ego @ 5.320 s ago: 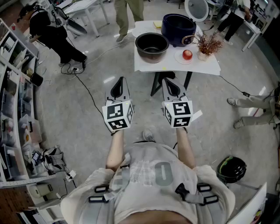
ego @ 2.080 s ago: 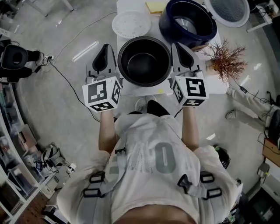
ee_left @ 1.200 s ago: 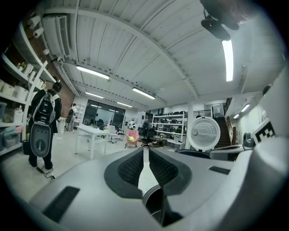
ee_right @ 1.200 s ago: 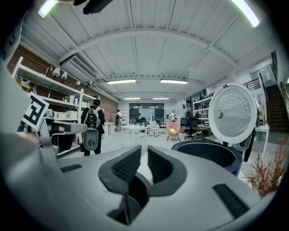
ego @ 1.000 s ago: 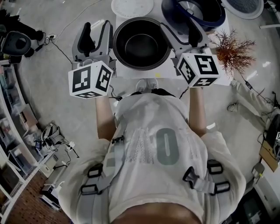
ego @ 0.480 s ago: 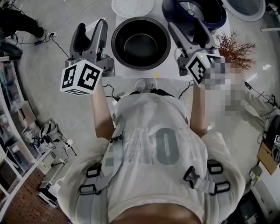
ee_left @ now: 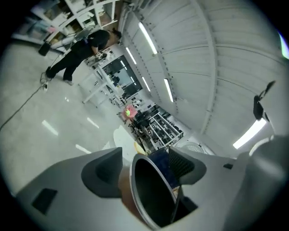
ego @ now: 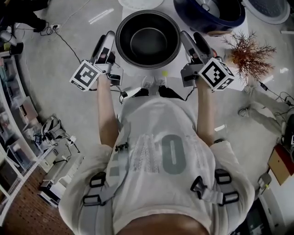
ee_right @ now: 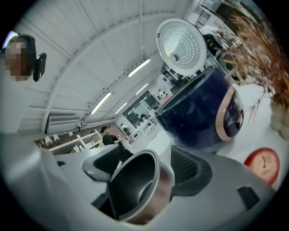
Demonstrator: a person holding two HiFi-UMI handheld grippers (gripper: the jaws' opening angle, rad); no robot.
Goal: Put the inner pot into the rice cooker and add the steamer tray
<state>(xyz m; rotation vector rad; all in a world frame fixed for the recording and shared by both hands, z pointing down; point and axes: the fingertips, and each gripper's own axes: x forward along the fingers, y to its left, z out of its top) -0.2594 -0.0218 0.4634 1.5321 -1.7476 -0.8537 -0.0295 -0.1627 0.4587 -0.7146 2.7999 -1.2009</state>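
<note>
The dark inner pot (ego: 148, 40) stands on the table in front of me. The open navy rice cooker (ego: 209, 11) is behind it to the right. The white steamer tray (ego: 140, 2) lies just behind the pot. My left gripper (ego: 105, 40) is at the pot's left rim and my right gripper (ego: 193, 39) at its right rim. In the left gripper view the pot (ee_left: 149, 198) has its rim between the wide jaws of the left gripper (ee_left: 144, 162), which have just been opening. In the right gripper view the rim of the pot (ee_right: 135, 189) lies between the jaws of the right gripper (ee_right: 144, 167), which have just been closing a little; a gap remains.
The cooker's round lid (ee_right: 183, 45) stands open above its body (ee_right: 198, 117). A dried plant (ego: 248, 48) and a red apple (ee_right: 264, 164) sit to the pot's right on the white table (ee_right: 253, 103). Cables and shelves lie on the floor at left.
Both grippers have dropped and rolled, their marker cubes swinging outward. Their jaws now straddle the pot's rim on either side instead of hovering beside it.
</note>
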